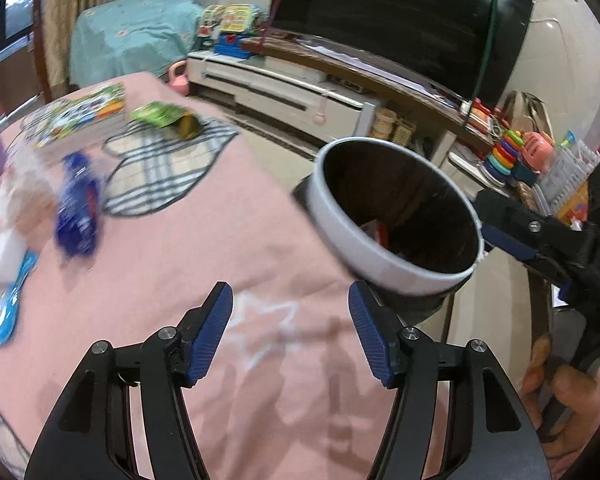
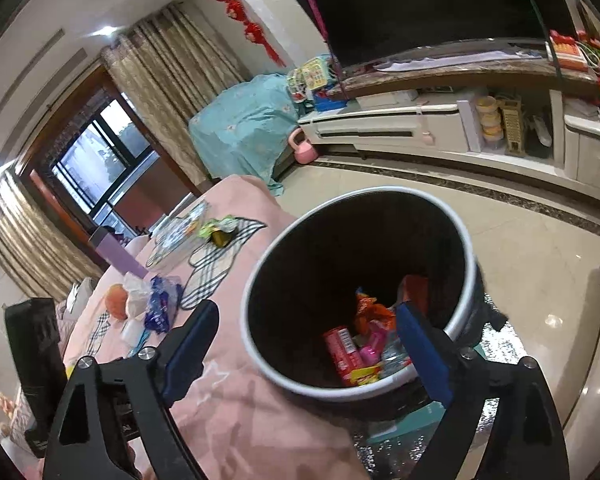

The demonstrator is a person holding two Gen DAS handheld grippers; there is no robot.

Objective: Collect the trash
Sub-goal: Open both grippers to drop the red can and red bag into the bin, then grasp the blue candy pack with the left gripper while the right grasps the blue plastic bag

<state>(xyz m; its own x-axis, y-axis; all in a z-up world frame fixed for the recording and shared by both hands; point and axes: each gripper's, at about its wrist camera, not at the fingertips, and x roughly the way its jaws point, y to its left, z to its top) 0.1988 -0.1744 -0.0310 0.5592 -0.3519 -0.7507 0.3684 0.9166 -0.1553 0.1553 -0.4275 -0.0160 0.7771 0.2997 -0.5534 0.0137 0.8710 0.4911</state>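
A round waste bin with a white rim and black inside [image 2: 356,296] stands on the floor just beside the edge of a table draped in a pink cloth [image 1: 204,248]; at its bottom lie a red can [image 2: 342,350] and orange and pink wrappers [image 2: 370,322]. The right gripper [image 2: 308,348] hangs over the bin's near rim, fingers spread wide and grasping nothing. The left gripper [image 1: 290,336] hovers above the pink cloth, fingers released and empty. Farther along the table lie a crumpled blue wrapper [image 1: 78,210] and a green snack packet [image 1: 168,118].
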